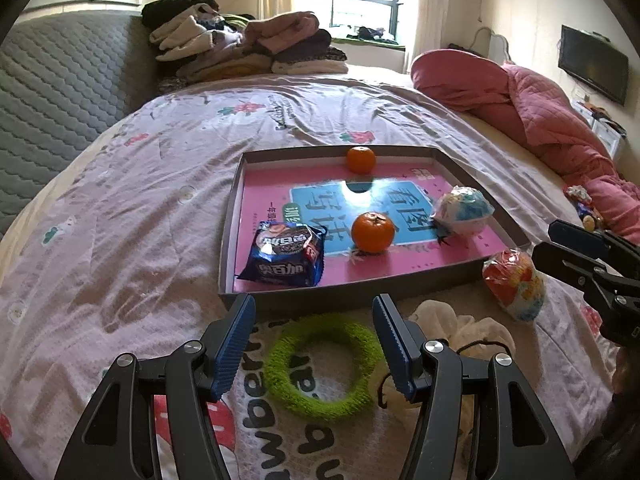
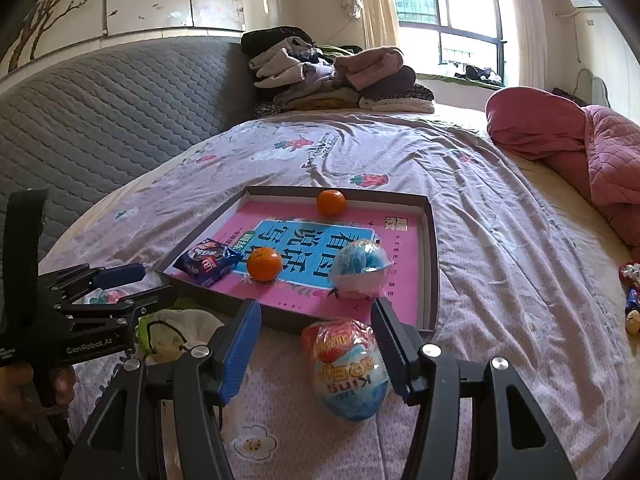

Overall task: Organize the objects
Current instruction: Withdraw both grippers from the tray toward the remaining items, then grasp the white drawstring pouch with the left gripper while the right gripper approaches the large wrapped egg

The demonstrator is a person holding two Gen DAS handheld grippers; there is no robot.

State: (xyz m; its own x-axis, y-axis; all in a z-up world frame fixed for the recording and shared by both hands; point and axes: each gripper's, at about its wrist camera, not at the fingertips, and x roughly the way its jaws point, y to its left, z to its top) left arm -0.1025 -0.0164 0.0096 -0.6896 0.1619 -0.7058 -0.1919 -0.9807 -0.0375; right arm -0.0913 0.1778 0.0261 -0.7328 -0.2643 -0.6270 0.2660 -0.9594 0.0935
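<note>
A shallow grey tray (image 1: 231, 216) (image 2: 430, 240) with a pink book as its floor lies on the bed. It holds two oranges (image 1: 373, 232) (image 1: 361, 159), a blue cookie packet (image 1: 285, 256) (image 2: 210, 260) and a blue-white wrapped egg (image 1: 462, 210) (image 2: 362, 268). A red-blue wrapped egg (image 1: 516, 284) (image 2: 348, 368) lies on the sheet outside the tray's near edge. My right gripper (image 2: 316, 344) is open, its fingers on either side of this egg. My left gripper (image 1: 314, 344) is open over a green fuzzy ring (image 1: 324, 368). A cream scrunchie (image 1: 460, 328) (image 2: 176, 332) lies beside the ring.
Folded clothes (image 1: 248, 44) are stacked at the bed's far end. A pink quilt (image 1: 540, 112) is bunched at the right. A grey quilted headboard (image 1: 60, 92) runs along the left. Small toys (image 2: 632, 300) lie at the right bed edge.
</note>
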